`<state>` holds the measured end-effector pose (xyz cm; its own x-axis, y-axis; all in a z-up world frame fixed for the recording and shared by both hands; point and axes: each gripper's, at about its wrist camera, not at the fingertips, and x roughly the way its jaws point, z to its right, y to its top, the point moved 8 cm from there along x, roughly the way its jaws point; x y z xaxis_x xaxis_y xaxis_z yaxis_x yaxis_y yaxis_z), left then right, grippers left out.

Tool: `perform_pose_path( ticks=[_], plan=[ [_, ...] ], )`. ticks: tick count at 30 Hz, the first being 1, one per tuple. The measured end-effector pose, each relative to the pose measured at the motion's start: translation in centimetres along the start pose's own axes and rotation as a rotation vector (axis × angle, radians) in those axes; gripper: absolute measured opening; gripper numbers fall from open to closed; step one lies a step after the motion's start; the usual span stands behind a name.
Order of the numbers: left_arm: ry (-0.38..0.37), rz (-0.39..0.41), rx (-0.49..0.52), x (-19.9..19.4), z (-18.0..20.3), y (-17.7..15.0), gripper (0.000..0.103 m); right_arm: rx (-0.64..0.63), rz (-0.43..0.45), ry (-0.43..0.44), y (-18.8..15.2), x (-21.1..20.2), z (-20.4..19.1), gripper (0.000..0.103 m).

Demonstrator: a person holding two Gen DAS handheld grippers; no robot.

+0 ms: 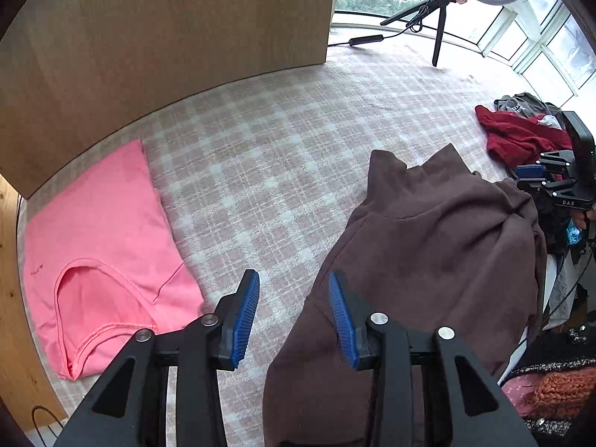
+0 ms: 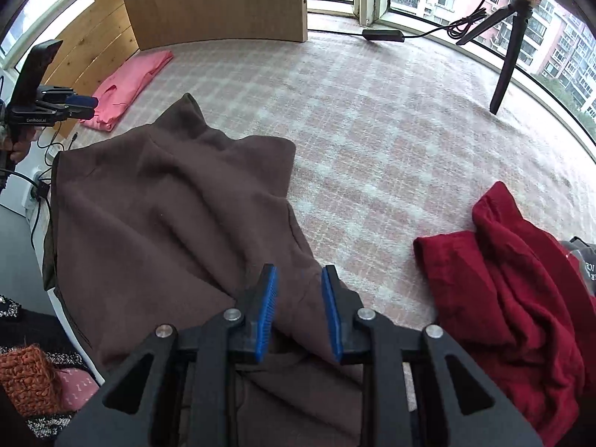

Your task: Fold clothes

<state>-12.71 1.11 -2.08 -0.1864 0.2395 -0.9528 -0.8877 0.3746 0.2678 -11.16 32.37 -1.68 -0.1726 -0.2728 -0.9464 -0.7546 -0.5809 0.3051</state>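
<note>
A brown garment [image 1: 428, 246] lies crumpled on the checked bed cover [image 1: 268, 149], also in the right wrist view [image 2: 178, 208]. My left gripper [image 1: 294, 316] is open, hovering over the garment's left edge, holding nothing. My right gripper [image 2: 300, 309] is open above the garment's right edge, with brown cloth lying between and below its blue pads [image 2: 266, 313]; nothing is gripped. The right gripper shows in the left wrist view [image 1: 558, 175], and the left gripper shows in the right wrist view [image 2: 80, 106].
A folded pink shirt [image 1: 100, 253] lies at the left by a wooden board [image 1: 149, 44]. A red garment [image 2: 514, 298] and a grey one [image 1: 525, 104] lie in a pile at the right. A black tripod [image 2: 506, 59] with ring light stands by the window. Knitted items [image 2: 33, 380] sit near the bed's edge.
</note>
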Motion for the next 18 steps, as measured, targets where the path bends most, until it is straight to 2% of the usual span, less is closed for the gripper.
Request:
perform_pose_path(
  ticks=[1, 2, 4, 6, 9, 13, 18],
  plan=[
    [-0.011, -0.023, 0.006, 1.0, 0.2, 0.1, 0.043, -0.004, -0.013, -0.012, 0.0, 0.2, 0.7, 0.040],
    [-0.026, -0.040, 0.007, 1.8, 0.5, 0.1, 0.043, -0.008, -0.025, -0.025, 0.0, 0.4, 1.5, 0.043],
    [-0.061, -0.063, 0.007, 2.8, 1.0, 0.0, 0.043, 0.002, -0.054, -0.039, -0.1, 1.0, 2.7, 0.043],
    [-0.086, -0.085, 0.016, 3.6, 1.7, -0.2, 0.043, 0.010, -0.065, -0.016, 0.1, 1.4, 3.5, 0.043],
    [-0.070, -0.128, 0.063, 4.6, 2.5, -1.0, 0.043, -0.008, -0.072, 0.003, 0.2, 1.3, 4.0, 0.043],
    [-0.114, -0.145, 0.045, 5.3, 3.0, -1.8, 0.043, -0.030, -0.093, 0.064, -0.8, 1.5, 3.5, 0.043],
    [-0.084, -0.150, 0.055, 6.3, 3.3, -2.4, 0.040, -0.020, -0.146, 0.136, -1.8, 3.3, 2.2, 0.043]
  ],
)
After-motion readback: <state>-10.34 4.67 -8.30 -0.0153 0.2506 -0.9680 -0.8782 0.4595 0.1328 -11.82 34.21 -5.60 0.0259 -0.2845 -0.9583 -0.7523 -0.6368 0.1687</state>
